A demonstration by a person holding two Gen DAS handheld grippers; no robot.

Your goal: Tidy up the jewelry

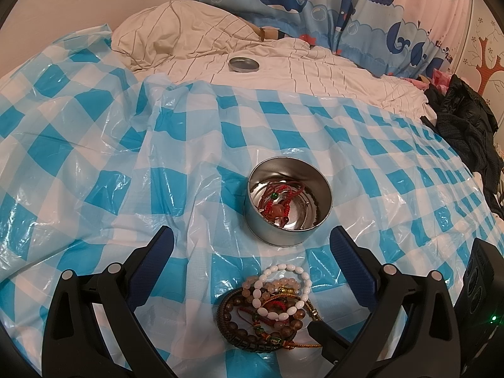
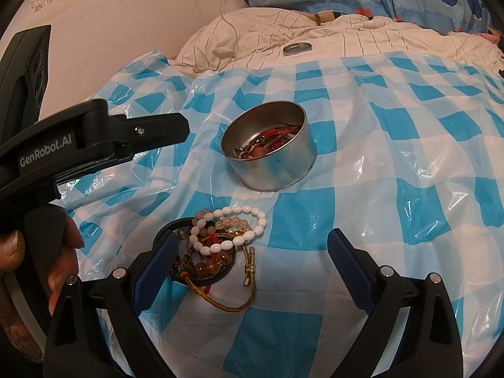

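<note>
Metal tin (image 1: 288, 201) on the bed already holds some red cords; bracelets (image 1: 271, 305) lie heaped before it; both the left tool (image 1: 252, 249) and right tool (image 2: 252, 252) gape empty; next, pinch one bracelet.

Tin (image 1: 288, 200): bare metal, shiny inside.
Checked sheet (image 1: 346, 132): thin glossy plastic, wrinkled.
White bracelet (image 1: 285, 289): smooth glossy beads.
Bedding (image 1: 220, 37): matt cloth.
</note>
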